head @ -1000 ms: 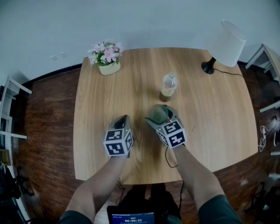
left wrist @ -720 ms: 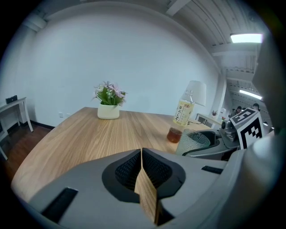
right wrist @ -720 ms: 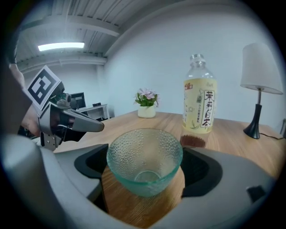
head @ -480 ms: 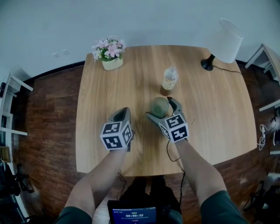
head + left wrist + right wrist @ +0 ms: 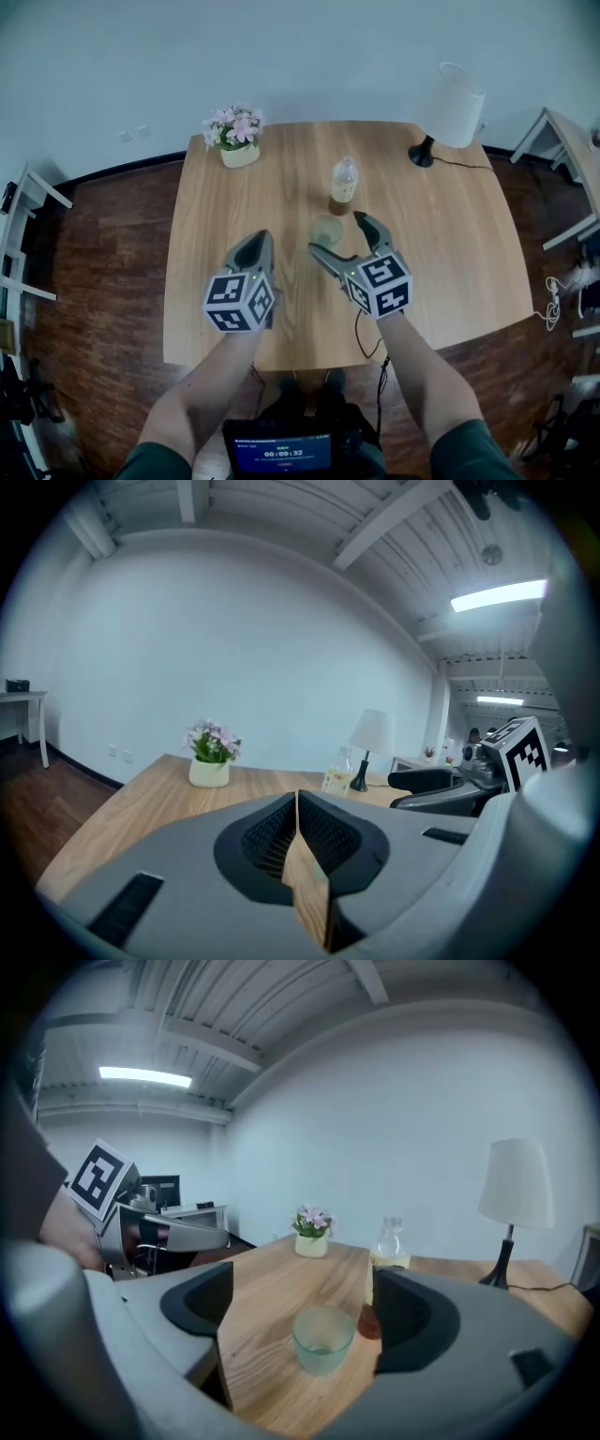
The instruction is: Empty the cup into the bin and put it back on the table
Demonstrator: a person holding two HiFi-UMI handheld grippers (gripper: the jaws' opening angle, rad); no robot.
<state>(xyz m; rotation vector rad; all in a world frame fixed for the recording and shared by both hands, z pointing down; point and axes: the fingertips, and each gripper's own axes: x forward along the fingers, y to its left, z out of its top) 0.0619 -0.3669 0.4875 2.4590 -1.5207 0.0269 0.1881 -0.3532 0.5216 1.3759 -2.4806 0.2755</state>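
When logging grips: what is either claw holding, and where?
Nothing. The cup stands untouched between the closing jaws of the right claw; the left claw is shut, empty.

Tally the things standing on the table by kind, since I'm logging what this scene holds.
cup: 1
bottle: 1
flower pot: 1
lamp: 1
Total: 4

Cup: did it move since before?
Yes. The cup now sits closer to the bottle than it did a second ago.
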